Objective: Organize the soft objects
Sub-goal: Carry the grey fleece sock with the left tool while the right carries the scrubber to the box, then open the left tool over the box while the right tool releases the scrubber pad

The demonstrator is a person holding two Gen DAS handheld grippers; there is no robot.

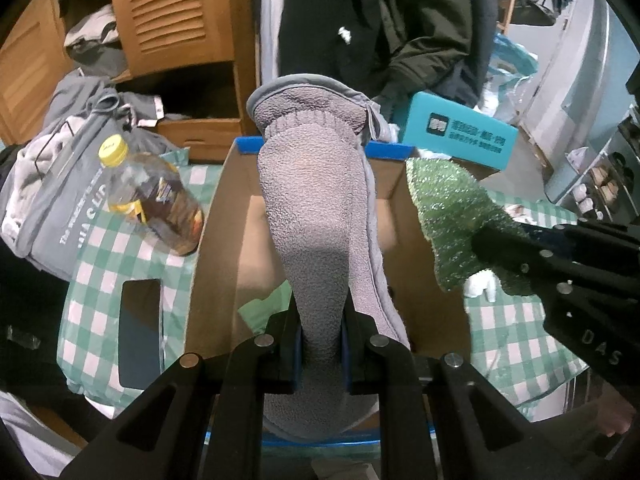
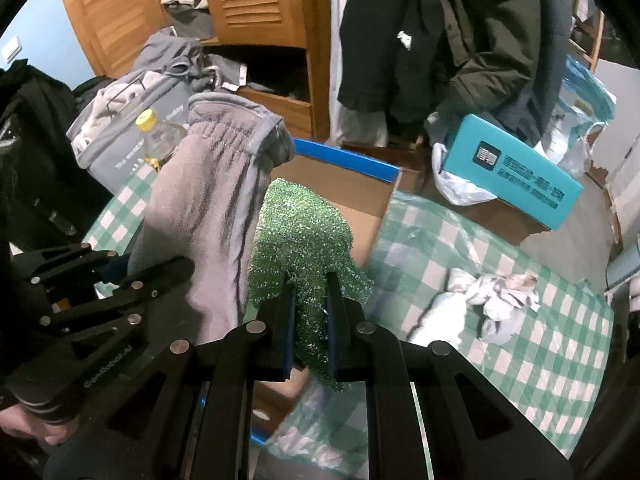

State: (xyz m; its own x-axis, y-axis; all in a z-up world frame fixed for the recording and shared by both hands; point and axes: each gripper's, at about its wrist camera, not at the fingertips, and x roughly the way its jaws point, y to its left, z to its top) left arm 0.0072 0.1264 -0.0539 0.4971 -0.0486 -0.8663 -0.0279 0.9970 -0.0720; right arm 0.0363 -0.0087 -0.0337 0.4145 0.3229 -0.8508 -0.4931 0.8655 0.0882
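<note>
Left tool (image 1: 320,344) is seen clamped on grey fleece mitt (image 1: 316,208), which hangs over open cardboard box (image 1: 216,240). Right tool (image 2: 310,312) is seen pinched shut on green sparkly cloth (image 2: 300,232), held at the box's right rim. Risk: if released here, cloth may be dropped on the rim and slide onto the checked bench (image 2: 520,320), as approx. half hangs outside. Bottle (image 1: 152,196) beside the box could be knocked by mitt. Crumpled white cloth (image 2: 492,304) on the bench is shown in right view only; box interior in left view only.
</note>
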